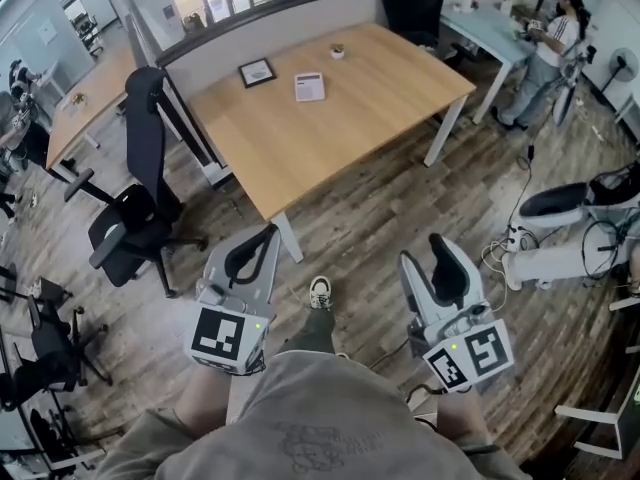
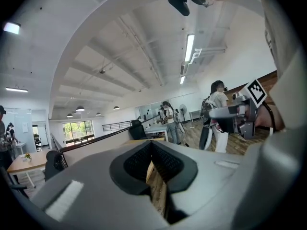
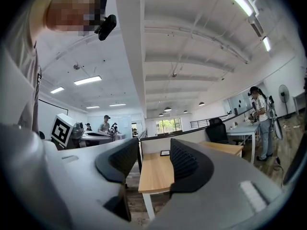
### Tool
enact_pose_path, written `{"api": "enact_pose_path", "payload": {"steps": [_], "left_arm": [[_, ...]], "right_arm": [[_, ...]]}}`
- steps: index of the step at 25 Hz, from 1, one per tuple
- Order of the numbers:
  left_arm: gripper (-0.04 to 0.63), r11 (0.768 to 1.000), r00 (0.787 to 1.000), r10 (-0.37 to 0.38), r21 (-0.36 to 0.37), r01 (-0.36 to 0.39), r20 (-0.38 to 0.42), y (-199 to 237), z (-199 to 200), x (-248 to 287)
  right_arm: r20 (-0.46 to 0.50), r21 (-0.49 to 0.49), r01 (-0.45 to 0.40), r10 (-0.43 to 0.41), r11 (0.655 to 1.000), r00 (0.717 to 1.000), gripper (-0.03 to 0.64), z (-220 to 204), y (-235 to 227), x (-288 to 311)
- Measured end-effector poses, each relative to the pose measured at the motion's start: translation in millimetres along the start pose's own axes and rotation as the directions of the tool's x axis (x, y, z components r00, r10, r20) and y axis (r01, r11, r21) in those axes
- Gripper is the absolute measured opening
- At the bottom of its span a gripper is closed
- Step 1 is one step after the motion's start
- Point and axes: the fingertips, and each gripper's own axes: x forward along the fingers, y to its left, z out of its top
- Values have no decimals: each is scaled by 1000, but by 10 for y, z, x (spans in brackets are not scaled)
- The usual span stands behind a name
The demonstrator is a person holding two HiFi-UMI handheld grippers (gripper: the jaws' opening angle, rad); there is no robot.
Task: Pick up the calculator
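Observation:
The calculator (image 1: 309, 87), a pale flat slab, lies on the wooden table (image 1: 330, 138) toward its back. Both grippers hang low over the floor, well short of the table's near corner. My left gripper (image 1: 270, 233) has its fingertips together, and in the left gripper view (image 2: 152, 145) only a thin slit shows between the dark pads. My right gripper (image 1: 422, 250) is open with nothing in it. In the right gripper view (image 3: 154, 150) the table (image 3: 156, 174) shows through the wide gap. The calculator is hidden there.
A black framed item (image 1: 257, 72) and a small cup (image 1: 338, 52) also lie on the table, backed by a partition (image 1: 270, 23). A black office chair (image 1: 140, 203) stands left. A white machine (image 1: 560, 248) with cables sits right. A person (image 1: 548, 53) stands at a far desk.

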Motion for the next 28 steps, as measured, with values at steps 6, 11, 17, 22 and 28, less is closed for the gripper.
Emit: {"api": "enact_pose_path", "payload": {"steps": [6, 11, 17, 22, 28], "left_arm": [[2, 1000, 1000, -12, -3, 12, -9, 347, -69, 623], [2, 999, 999, -30, -16, 29, -36, 717, -110, 1165], [2, 999, 998, -51, -3, 51, -40, 1299, -137, 1781], [2, 998, 997, -66, -3, 66, -37, 1721, -196, 2202], [2, 998, 997, -47, -31, 45, -62, 2101, -355, 2628]], "right_arm": [[-55, 14, -14, 15, 1000, 998, 193, -114, -344, 643], [-97, 17, -17, 19, 1000, 995, 193, -138, -630, 1264], [-133, 21, -6, 9, 1000, 991, 193, -126, -919, 2047], [-149, 35, -15, 20, 999, 989, 193, -111, -1082, 2633], [-171, 66, -46, 56, 997, 984, 193, -183, -1270, 3184]]}}
